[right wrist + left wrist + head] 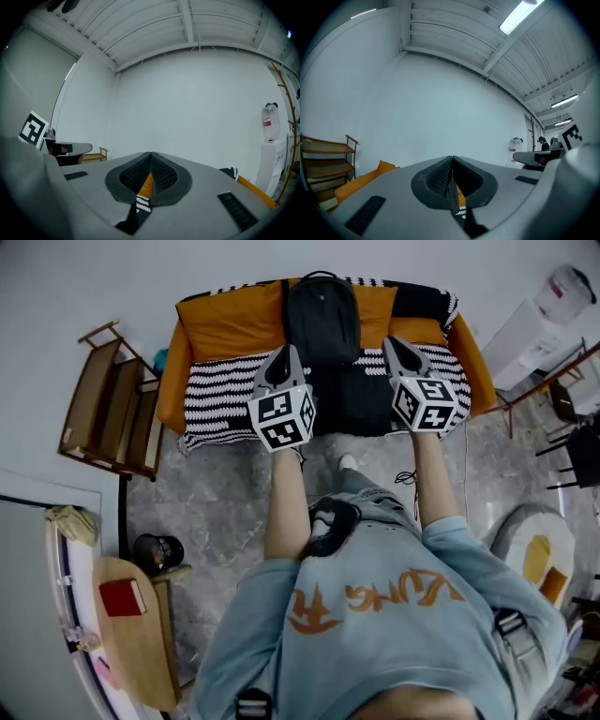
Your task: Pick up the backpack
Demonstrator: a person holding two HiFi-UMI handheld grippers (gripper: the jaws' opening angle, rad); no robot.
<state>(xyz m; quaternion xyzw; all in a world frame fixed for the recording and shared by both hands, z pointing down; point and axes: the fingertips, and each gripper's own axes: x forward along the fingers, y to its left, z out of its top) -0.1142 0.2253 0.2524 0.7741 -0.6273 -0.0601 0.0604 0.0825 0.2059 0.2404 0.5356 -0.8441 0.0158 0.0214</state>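
A black backpack stands upright against the back of an orange sofa, on a black-and-white striped blanket. My left gripper is held level just left of the backpack's lower part, jaws shut with nothing in them. My right gripper is level just right of the backpack, also shut and empty. In the left gripper view the closed tips point at a white wall, as do the tips in the right gripper view. The backpack is hidden in both gripper views.
A wooden shelf rack stands left of the sofa. A water dispenser and chairs are at the right. A round wooden table with a red book is at the lower left. The person's foot is on the grey floor.
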